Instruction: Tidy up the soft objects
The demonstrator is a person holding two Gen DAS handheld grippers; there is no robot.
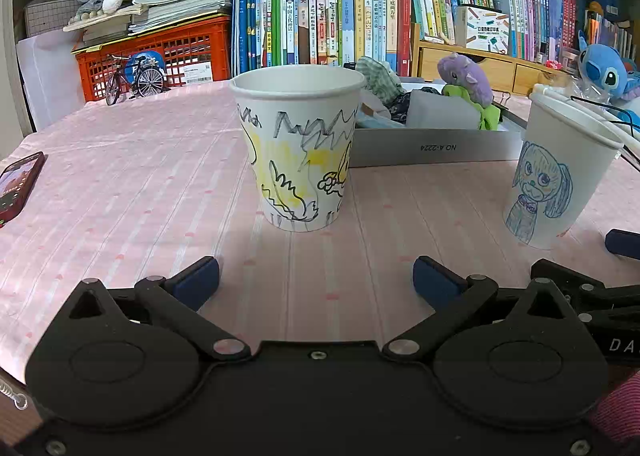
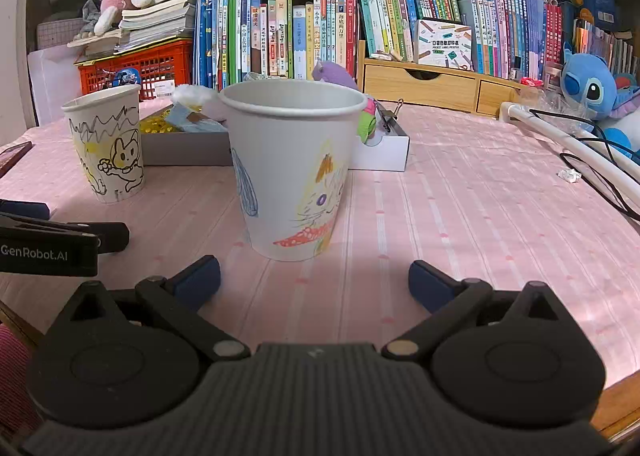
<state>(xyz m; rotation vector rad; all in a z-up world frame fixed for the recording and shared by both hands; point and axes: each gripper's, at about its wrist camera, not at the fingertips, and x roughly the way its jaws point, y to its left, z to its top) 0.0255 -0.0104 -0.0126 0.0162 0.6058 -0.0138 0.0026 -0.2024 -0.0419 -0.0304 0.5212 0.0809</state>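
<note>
Two white paper cups with drawings stand upright on the pink cloth. The yellow-scribbled cup [image 1: 298, 144] [image 2: 105, 144] stands straight ahead of my left gripper [image 1: 316, 280], which is open and empty. The cup with a blue dog and an orange cat [image 2: 294, 172] [image 1: 560, 172] stands just ahead of my right gripper [image 2: 314, 280], also open and empty. Behind the cups a shallow grey-white box [image 1: 436, 148] [image 2: 188, 148] holds soft things: a purple plush [image 1: 466, 78] [image 2: 334, 72], green cloth [image 1: 486, 112], checked fabric [image 1: 378, 76] and a sponge-like white block [image 1: 440, 110].
A phone [image 1: 18, 186] lies at the left table edge. A model bicycle [image 1: 134, 78], red crate [image 1: 160, 52], rows of books [image 1: 340, 12] and a wooden drawer unit [image 2: 432, 88] line the back. A blue plush [image 2: 592, 84], white tube [image 2: 576, 144] and black cable [image 2: 600, 180] sit at right.
</note>
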